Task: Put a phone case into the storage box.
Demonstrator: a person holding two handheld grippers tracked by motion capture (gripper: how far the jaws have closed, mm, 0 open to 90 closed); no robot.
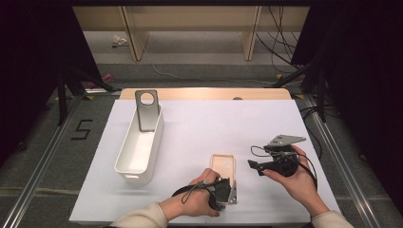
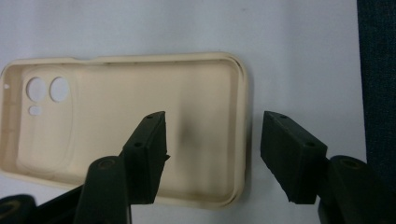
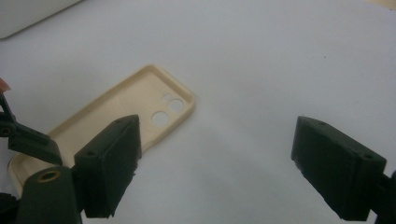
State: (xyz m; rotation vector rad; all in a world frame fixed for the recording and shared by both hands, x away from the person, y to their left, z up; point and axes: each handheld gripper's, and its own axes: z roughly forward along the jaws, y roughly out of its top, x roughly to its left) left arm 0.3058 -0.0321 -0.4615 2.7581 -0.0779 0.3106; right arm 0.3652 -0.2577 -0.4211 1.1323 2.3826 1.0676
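Observation:
A beige phone case (image 1: 223,165) lies hollow side up on the white table (image 1: 199,128), camera holes at its far end. In the left gripper view the case (image 2: 116,107) lies crosswise, and my left gripper (image 2: 214,126) straddles its end wall. One jaw hangs over the hollow and the other over bare table, and neither pad touches the rim. From above, the left gripper (image 1: 227,187) sits at the case's near end. My right gripper (image 1: 254,166) hovers just right of the case (image 3: 135,105). In its own view the right gripper (image 3: 217,123) stands wide open over bare table.
A long white bin (image 1: 157,140) stands at the table's left, with a grey phone case (image 1: 147,111) upright at its far end. The table's front edge runs just behind both hands. Black stands and cables flank the table on the floor.

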